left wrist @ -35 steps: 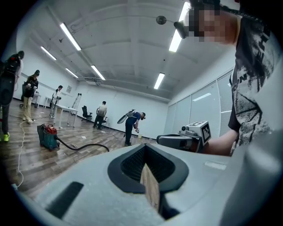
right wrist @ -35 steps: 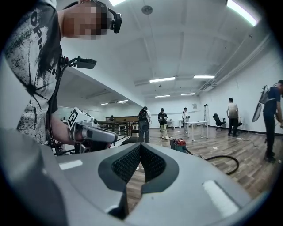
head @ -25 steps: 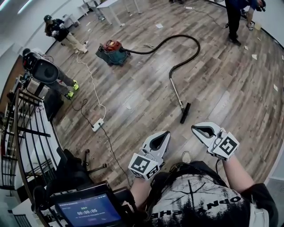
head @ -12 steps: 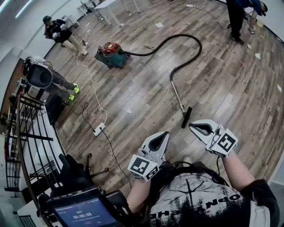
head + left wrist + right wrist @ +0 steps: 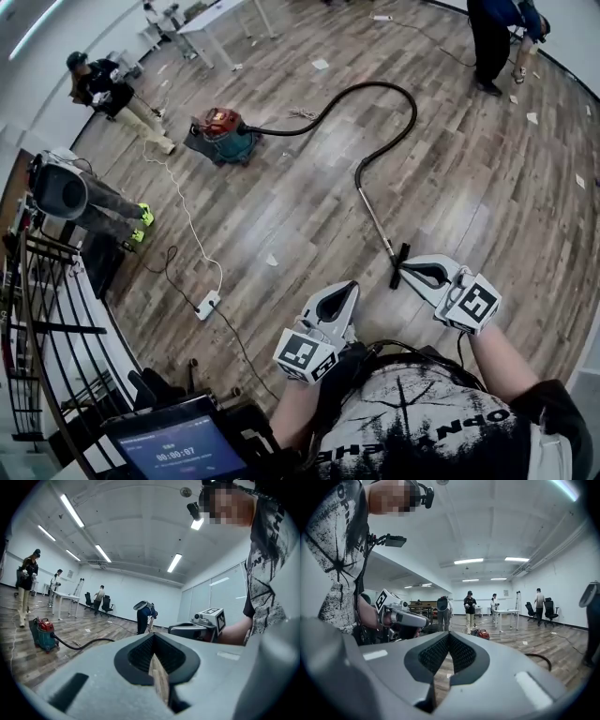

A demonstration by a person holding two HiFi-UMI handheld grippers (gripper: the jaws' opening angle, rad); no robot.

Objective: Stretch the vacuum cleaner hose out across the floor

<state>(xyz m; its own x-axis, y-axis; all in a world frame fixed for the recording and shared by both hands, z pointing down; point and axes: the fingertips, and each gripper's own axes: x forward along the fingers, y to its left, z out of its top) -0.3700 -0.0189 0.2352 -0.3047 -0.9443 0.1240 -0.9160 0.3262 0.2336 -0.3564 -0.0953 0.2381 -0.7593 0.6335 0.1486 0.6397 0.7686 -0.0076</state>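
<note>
A red and teal vacuum cleaner (image 5: 217, 131) stands on the wooden floor at the far left. Its black hose (image 5: 394, 89) loops right, then bends back toward me into a metal wand (image 5: 375, 220) ending in a black floor nozzle (image 5: 398, 265). My right gripper (image 5: 411, 269) is shut and empty, its tip just beside the nozzle in the head view. My left gripper (image 5: 348, 291) is shut and empty, left of the nozzle. The left gripper view shows the vacuum cleaner (image 5: 43, 632) and hose (image 5: 84, 644) beyond my left gripper (image 5: 157, 667). The right gripper view shows my right gripper (image 5: 443, 667) and the vacuum cleaner (image 5: 482, 633).
A white power strip (image 5: 207, 305) with its cord lies on the floor at the left. A camera on a stand (image 5: 61, 187) and a black railing (image 5: 37, 309) line the left side. People stand at the far left (image 5: 103, 89) and far right (image 5: 492, 37). Paper scraps dot the floor.
Both grippers have moved forward across the floor toward the nozzle, which now lies right by the right gripper's tip. Both stay shut and empty.
</note>
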